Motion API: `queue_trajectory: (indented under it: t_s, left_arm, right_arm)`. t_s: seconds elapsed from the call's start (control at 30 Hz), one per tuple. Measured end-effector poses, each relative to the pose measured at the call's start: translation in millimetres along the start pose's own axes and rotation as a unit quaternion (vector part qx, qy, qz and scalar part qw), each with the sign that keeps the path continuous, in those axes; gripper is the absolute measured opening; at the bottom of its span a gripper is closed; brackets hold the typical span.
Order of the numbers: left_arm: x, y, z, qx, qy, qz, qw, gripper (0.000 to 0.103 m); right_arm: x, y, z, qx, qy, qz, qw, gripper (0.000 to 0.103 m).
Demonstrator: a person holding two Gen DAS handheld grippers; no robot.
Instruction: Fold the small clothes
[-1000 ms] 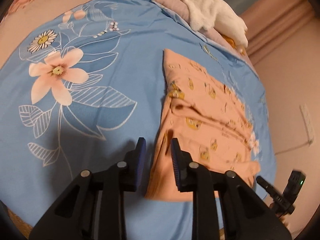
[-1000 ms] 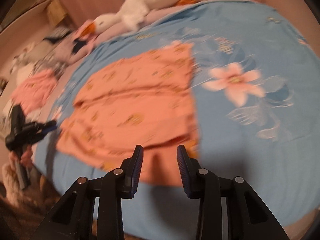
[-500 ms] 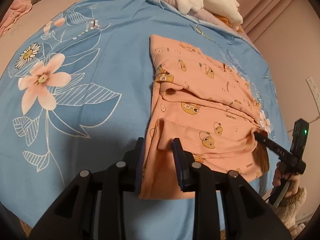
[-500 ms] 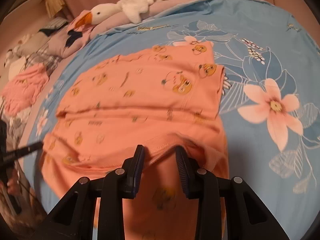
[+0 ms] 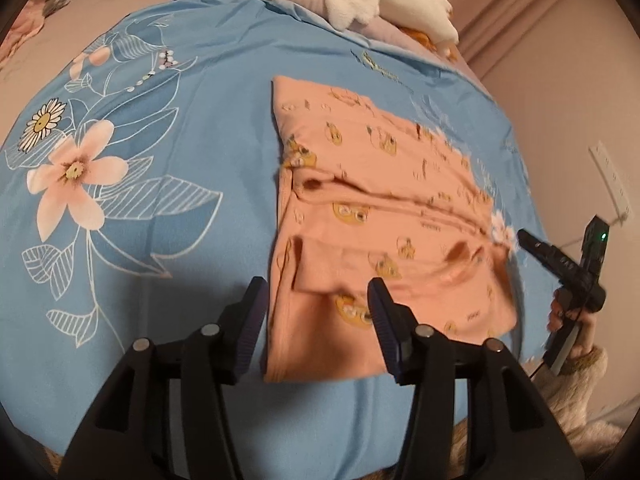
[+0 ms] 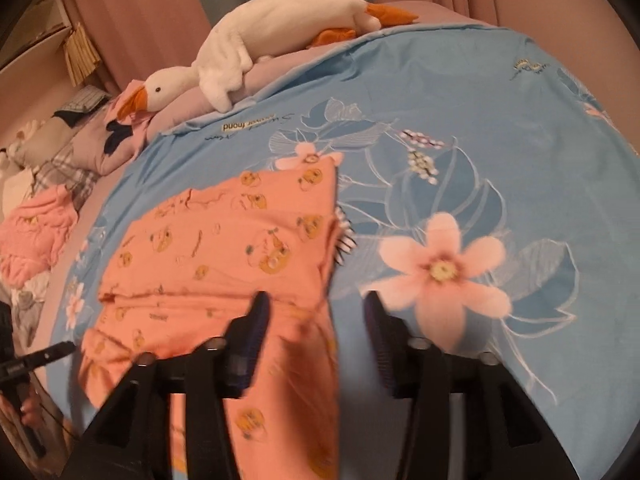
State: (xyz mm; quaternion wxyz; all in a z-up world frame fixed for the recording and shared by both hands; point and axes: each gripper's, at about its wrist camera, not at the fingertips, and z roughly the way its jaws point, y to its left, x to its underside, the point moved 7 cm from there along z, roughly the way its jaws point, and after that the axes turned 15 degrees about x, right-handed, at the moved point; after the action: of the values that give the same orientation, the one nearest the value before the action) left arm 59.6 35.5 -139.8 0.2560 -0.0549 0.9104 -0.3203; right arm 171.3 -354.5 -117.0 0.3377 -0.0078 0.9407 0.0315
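Left gripper (image 5: 318,312): jaws apart, nothing between them; it hangs over the near edge of the garment, with the left jaw over the garment's left edge and the right jaw over the cloth. Whether the tips touch the fabric cannot be told.

Right gripper (image 6: 316,328): jaws apart, holding nothing; the left jaw lies over the cloth, the right jaw over the blue sheet, so the garment's right edge runs between them. This view is blurred near the jaws.

Orange garment (image 5: 384,216): small piece with a yellow cartoon print, lying folded in layers on the bed, with a smaller folded flap near the left gripper. Its long edge runs away from the left wrist camera. Seen also from the right wrist camera (image 6: 224,248).

Blue sheet (image 5: 168,184): covers the bed beneath the garment; printed with a large pink flower (image 5: 72,172), a daisy and white-outlined leaves.

Plush goose (image 6: 272,36): white body, orange beak and feet; lies on the mauve bedding beyond the far edge of the sheet.

Pink cloth (image 6: 32,236): crumpled heap at the left of the right wrist view, off the sheet.

Wall socket (image 5: 612,180): white, on the wall right of the bed.
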Motion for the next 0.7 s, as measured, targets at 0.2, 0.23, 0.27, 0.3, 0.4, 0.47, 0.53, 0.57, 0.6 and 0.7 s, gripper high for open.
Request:
queue_trajectory:
  t_s: [0.2, 0.23, 0.27, 0.3, 0.4, 0.47, 0.53, 0.57, 0.6, 0.7]
  left_arm:
    - [7.7, -7.3, 7.5, 0.005, 0.013, 0.011, 0.9998, 0.049]
    - [8.1, -8.9, 9.0, 0.005, 0.015, 0.013, 0.9998, 0.049]
    - [8.3, -11.3, 10.4, 0.005, 0.017, 0.017, 0.9997, 0.049]
    - [8.6, -12.8, 10.9, 0.006, 0.018, 0.019, 0.9996, 0.049]
    - [9.7, -13.8, 10.6, 0.010, 0.020, 0.018, 0.9996, 0.049]
    - [10.3, -13.7, 10.7, 0.006, 0.022, 0.020, 0.9995, 0.049]
    - [10.1, -15.4, 12.3, 0.012, 0.025, 0.024, 0.9993, 0.049]
    - [9.4, -16.7, 14.1, 0.015, 0.028, 0.028, 0.9991, 0.049]
    - [8.0, -18.5, 17.5, 0.016, 0.031, 0.035, 0.9988, 0.047]
    - [6.5, -20.4, 28.1, 0.019, 0.047, 0.040, 0.9979, 0.019]
  right_arm:
    - [20.7, 10.6, 14.0, -0.005, 0.026, -0.042, 0.999, 0.056]
    - [22.7, 13.7, 16.7, -0.004, 0.029, -0.046, 0.999, 0.056]
    - [24.5, 17.1, 18.9, -0.006, 0.031, -0.047, 0.998, 0.047]
    - [26.2, 22.1, 20.9, -0.011, 0.032, -0.050, 0.998, 0.038]
    - [27.7, 28.2, 22.1, -0.005, 0.026, -0.061, 0.998, 0.005]
    - [23.1, 24.9, 16.1, 0.002, 0.010, -0.049, 0.999, 0.005]
    - [15.1, 19.2, 7.2, -0.009, -0.007, -0.024, 1.000, 0.004]
    - [12.4, 16.3, 4.7, -0.006, -0.013, -0.018, 1.000, 0.004]
    - [9.9, 12.6, 3.3, 0.000, -0.017, -0.011, 1.000, 0.004]
    - [8.5, 7.7, 5.2, 0.000, -0.011, 0.004, 1.000, 0.004]
